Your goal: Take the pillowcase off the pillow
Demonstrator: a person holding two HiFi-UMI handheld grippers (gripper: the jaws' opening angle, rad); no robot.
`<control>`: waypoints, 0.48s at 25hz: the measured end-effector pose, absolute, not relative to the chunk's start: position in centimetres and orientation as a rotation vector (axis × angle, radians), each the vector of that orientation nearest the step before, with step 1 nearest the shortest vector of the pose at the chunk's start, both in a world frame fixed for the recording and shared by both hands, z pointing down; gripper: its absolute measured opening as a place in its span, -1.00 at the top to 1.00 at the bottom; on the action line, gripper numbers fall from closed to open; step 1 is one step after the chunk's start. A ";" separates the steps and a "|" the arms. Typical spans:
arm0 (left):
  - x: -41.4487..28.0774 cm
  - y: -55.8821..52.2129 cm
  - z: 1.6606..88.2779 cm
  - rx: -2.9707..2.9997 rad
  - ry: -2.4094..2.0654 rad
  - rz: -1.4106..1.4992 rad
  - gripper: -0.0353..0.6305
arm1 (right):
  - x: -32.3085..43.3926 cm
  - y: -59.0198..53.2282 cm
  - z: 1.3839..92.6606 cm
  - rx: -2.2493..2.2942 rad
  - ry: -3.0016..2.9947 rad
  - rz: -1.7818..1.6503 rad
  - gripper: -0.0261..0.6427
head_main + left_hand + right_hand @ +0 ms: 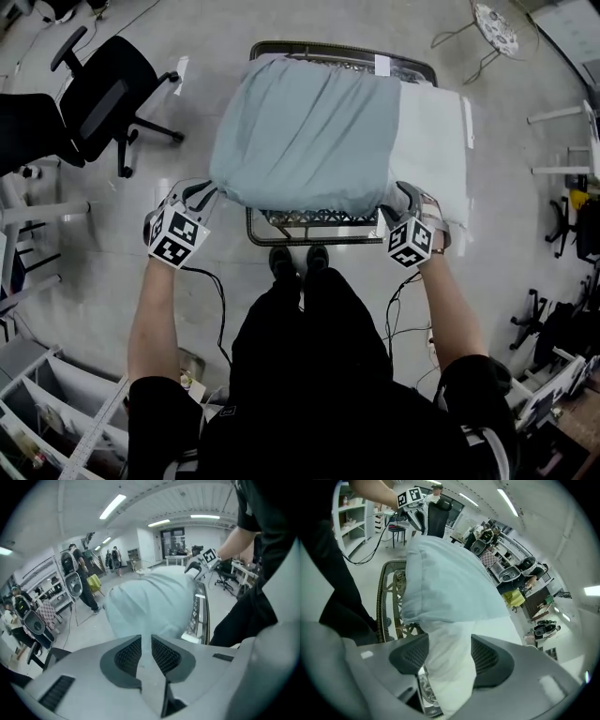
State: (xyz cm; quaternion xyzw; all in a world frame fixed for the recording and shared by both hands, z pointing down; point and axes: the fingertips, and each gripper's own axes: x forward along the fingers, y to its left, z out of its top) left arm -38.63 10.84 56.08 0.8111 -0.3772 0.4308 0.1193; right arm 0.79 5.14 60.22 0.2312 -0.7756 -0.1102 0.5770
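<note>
Pale blue-grey pillowcase [300, 131] covers most of the pillow [433, 141], whose white end lies bare at your right. Both rest on the ornate metal table [255, 231] just in front of your feet. Your left gripper [204, 195] sits at the near left corner, its jaws almost together, pinching a thin fold of the pillowcase. Your right gripper [405, 194] is clamped, jaws wide, on the pillow's bare near right corner.
</note>
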 end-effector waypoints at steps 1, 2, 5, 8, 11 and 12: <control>-38.0 10.4 54.5 2.394 -1.135 1.221 0.71 | 0.8 4.9 59.8 0.545 -1.821 -0.244 0.06; -36.8 10.2 53.3 2.425 -1.146 1.203 0.69 | 0.9 4.6 59.5 0.552 -1.827 -0.231 0.05; -30.9 10.6 52.2 2.541 -1.069 1.257 0.62 | 0.7 3.7 59.5 0.558 -1.840 -0.191 0.05; -25.1 10.7 53.0 2.616 -0.972 1.318 0.47 | 0.4 3.5 60.6 0.521 -1.836 -0.175 0.00; -21.1 10.4 54.7 2.643 -0.922 1.388 0.31 | -0.1 3.7 62.0 0.518 -1.843 -0.165 0.00; -20.3 10.2 55.5 2.640 -0.913 1.425 0.30 | -0.2 3.8 62.3 0.530 -1.848 -0.156 0.01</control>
